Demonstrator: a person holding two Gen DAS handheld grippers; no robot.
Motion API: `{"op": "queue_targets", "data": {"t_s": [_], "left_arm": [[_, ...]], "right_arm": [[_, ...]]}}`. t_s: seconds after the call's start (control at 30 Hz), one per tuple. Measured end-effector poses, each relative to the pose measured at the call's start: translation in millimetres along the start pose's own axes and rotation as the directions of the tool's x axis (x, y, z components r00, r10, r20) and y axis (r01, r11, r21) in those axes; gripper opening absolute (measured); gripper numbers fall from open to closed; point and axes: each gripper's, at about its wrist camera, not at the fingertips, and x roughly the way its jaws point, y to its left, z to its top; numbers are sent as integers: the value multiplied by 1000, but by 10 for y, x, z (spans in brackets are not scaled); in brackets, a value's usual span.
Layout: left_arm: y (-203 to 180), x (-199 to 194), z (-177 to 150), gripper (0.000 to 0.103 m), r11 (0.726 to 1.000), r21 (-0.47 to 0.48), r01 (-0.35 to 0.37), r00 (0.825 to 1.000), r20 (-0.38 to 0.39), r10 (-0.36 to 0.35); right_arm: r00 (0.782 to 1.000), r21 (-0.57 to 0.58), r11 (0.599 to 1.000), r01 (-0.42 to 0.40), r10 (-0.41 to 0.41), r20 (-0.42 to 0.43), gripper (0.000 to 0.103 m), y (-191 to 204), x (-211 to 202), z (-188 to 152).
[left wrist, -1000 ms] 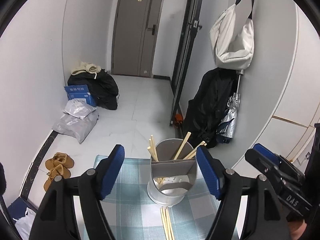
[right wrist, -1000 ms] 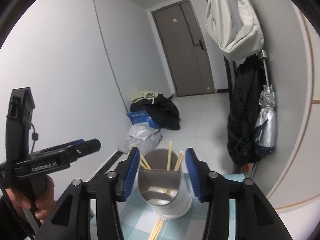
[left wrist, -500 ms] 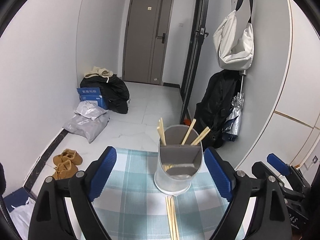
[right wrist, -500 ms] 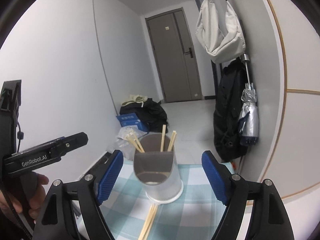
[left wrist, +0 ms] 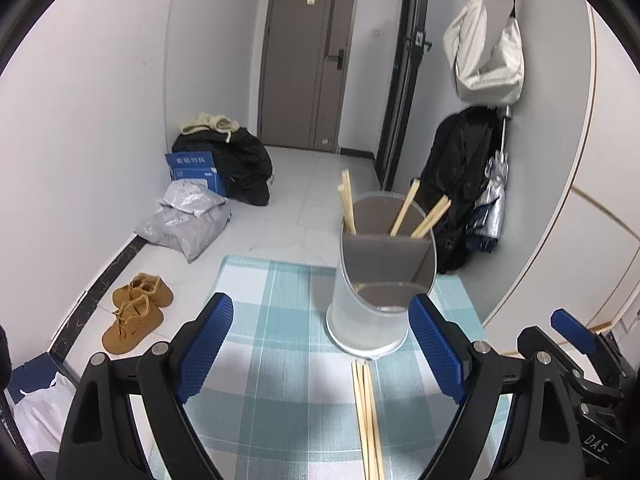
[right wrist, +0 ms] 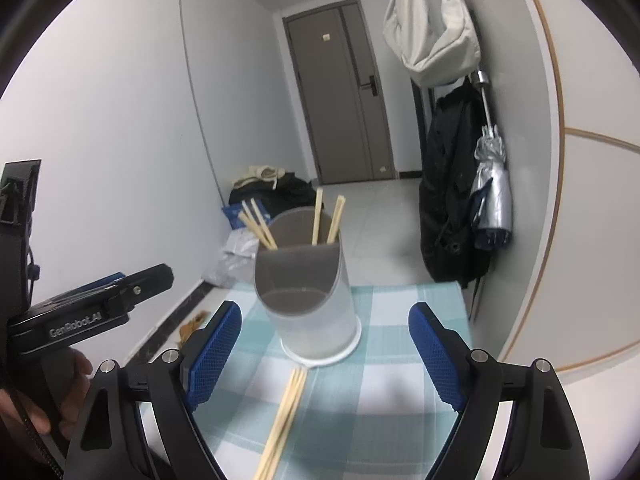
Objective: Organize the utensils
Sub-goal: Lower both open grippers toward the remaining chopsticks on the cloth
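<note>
Jaws wide — checked tablecloth [left wrist: 280,360], tiled hallway floor [left wrist: 304,184].

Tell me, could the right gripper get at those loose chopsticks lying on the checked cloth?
Probably yes. The loose chopsticks lie flat on the checked cloth, just in front of the right gripper, whose jaws stand wide open and empty. Nothing lies between them; the holder stands farther back.

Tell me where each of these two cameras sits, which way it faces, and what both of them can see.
Left wrist: sits on the left gripper, looks forward and down past its open blue pads at the utensil holder; the right gripper shows at its right edge.
Right wrist: sits on the right gripper, same heading; the left gripper and a hand show at left.
Shared: holder, loose chopsticks, checked cloth, door.
</note>
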Motion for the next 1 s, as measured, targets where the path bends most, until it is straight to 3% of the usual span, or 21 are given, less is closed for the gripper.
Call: {"op": "queue_targets", "data": {"t_s": [0.2,0.47,0.67,0.77,1.0], "left_arm": [[103,230,-178,86,999,-27,-20,998,-63,18],[424,525,-373,86,996,-93,-17,980,-200,-2],[508,590,-281,86,991,-132,-38,980,-201,10],[545,596,-264,86,988,-147,-45,978,-206,14],[568,574,-252,86,985,-169,-32,973,-231,-8]], "right_arm": [[987,-21,999,44,-47,-156,86,-35,325,-228],[950,-63,998,13,-32,-311,86,21,703,-533],[914,-69,998,4,-32,-405,84,99,1008,-681],[897,-64,998,-20,-11,-442,78,178,1130,-726],[864,-140,990,-9,-63,-499,63,326,1310,-856]]}}
